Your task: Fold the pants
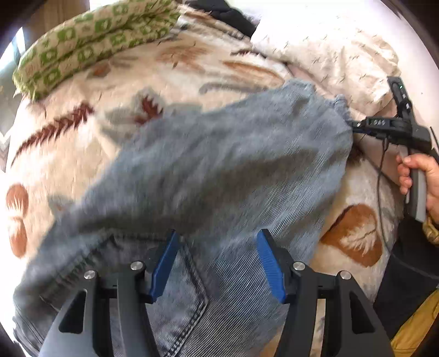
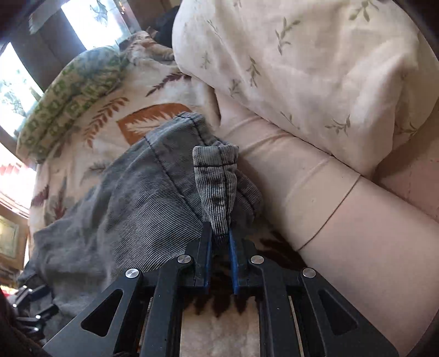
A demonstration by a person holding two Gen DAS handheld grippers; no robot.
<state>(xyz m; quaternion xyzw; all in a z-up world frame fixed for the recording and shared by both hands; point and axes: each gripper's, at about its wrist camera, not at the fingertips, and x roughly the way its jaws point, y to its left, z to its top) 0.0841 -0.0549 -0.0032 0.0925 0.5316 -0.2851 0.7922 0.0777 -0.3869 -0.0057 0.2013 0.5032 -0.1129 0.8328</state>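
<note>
Grey-blue denim pants (image 1: 208, 175) lie across a leaf-patterned blanket (image 1: 82, 115) on a bed. My left gripper (image 1: 218, 247) is open just above the near part of the pants, its blue pads apart with denim between and under them. My right gripper (image 2: 220, 241) is shut on a bunched hem of the pants (image 2: 216, 186), which sticks up between the pads. In the left wrist view the right gripper (image 1: 356, 125) pinches the far right edge of the pants, held by a hand (image 1: 422, 178).
A green-and-cream patterned pillow (image 1: 90, 35) lies at the far left of the bed. A cream pillow with small leaf prints (image 2: 301, 68) sits at the far right, on a pale pink sheet (image 2: 315, 186). Bright windows (image 2: 93, 22) are behind the bed.
</note>
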